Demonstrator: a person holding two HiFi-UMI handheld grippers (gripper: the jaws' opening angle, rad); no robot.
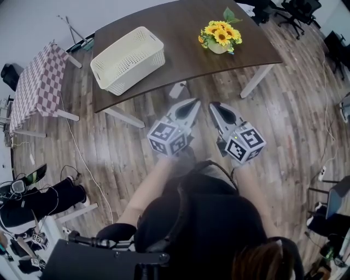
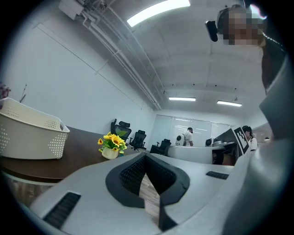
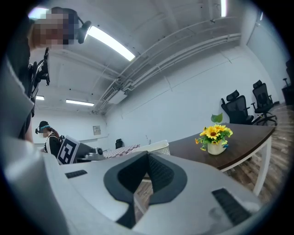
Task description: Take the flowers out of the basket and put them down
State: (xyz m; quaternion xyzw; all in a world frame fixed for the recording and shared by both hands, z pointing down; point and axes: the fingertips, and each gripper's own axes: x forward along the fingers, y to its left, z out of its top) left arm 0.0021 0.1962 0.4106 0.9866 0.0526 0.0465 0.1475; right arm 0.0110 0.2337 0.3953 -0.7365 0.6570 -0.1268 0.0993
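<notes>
While both grippers are held short of the table's near edge, the flowers (image 1: 220, 37) stand upright toward the right end of the dark table (image 1: 180, 27). They are yellow sunflower heads with green leaves in a small cream pot. They sit outside the white perforated basket (image 1: 128, 60), which rests well apart from them at the table's left end. Bare tabletop lies between the two, and the flowers are near the right-hand edge.

The left gripper (image 1: 192, 103) and right gripper (image 1: 215, 105) point level at the table side by side. Each has its fingers (image 2: 131, 176) clenched together on nothing. Wooden floor (image 1: 284, 120) lies open between them and the table, whose white legs (image 1: 257, 79) slant down under the near edge. A checkered side table (image 1: 35, 85) stands off to the left, and black office chairs (image 1: 298, 13) stand beyond the far right corner.
</notes>
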